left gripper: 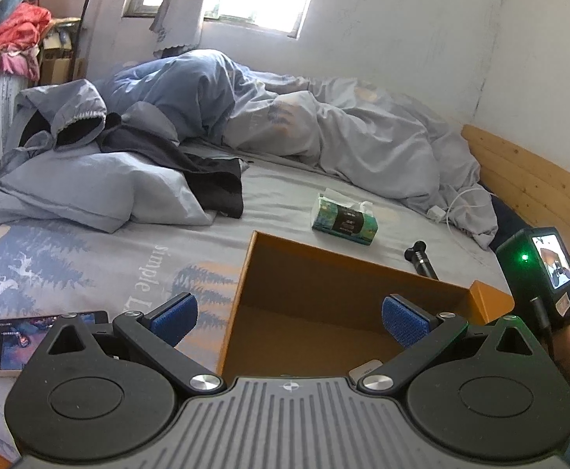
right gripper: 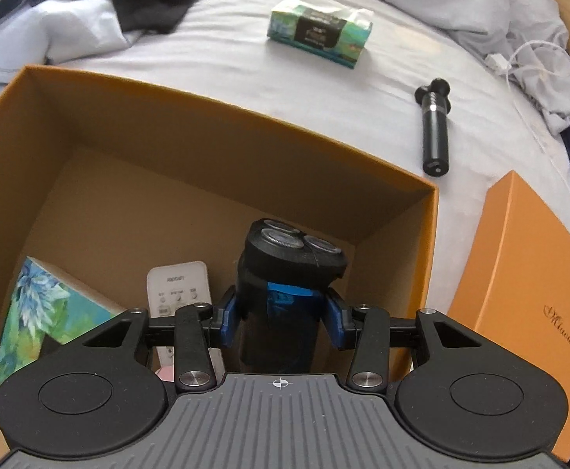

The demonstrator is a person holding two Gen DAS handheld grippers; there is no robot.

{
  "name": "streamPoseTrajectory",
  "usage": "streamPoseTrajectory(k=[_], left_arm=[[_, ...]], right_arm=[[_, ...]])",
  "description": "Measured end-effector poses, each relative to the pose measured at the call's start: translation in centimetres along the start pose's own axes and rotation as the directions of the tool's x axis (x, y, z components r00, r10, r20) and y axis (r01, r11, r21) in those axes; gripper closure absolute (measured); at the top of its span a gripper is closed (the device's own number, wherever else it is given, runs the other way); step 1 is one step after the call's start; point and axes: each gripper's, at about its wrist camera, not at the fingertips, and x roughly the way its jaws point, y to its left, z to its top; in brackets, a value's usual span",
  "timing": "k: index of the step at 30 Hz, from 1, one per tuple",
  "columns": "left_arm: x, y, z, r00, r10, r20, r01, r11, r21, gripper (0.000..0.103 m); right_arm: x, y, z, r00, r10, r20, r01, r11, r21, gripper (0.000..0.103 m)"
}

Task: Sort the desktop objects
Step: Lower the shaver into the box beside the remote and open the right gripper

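Right hand-held gripper (right gripper: 281, 318): clamped on shaver (right gripper: 285, 293), over box (right gripper: 222, 144).
Left hand-held gripper (left gripper: 288, 318): spread wide, empty.
Shaver: rigid, smooth, probably slippery; grip mid-body.

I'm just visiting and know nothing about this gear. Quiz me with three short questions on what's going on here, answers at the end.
1. True or false: the right gripper is empty.
2. Which lies on the bed outside the orange box: A) white remote control, B) black cylindrical handle, C) electric shaver?
3. Fill in: the left gripper is ____.

Key:
1. False; its blue pads clamp the shaver over the box.
2. B; a tissue pack and a smartphone lie outside too.
3. Open, holding nothing.
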Motion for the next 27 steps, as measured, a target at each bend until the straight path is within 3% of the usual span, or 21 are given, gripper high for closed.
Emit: streamPoseTrajectory(k=[5,23,27], left_arm=[[0.2,0.2,0.0,1.0,0.004,-0.004,-0.004,1.0,-0.01,0.0],[0.5,0.6,-0.1,1.0,0.002,-0.012,-0.002,1.0,-0.029,0.0],[0.5,0.5,-0.1,1.0,0.002,-0.01,-0.002,1.0,-0.026,0.0]], right_arm=[[0.7,1.6,0.0,1.0,-0.016,-0.004,0.016,0.996,-0.087,0.055],[2.1,-0.1,1.3,0.998,-0.011,-0.059,0.012,1.0,0.006,0.054],[0.1,-0.4,1.3,1.0,0.025,-0.01,-0.024,0.999,0.023,0.044]])
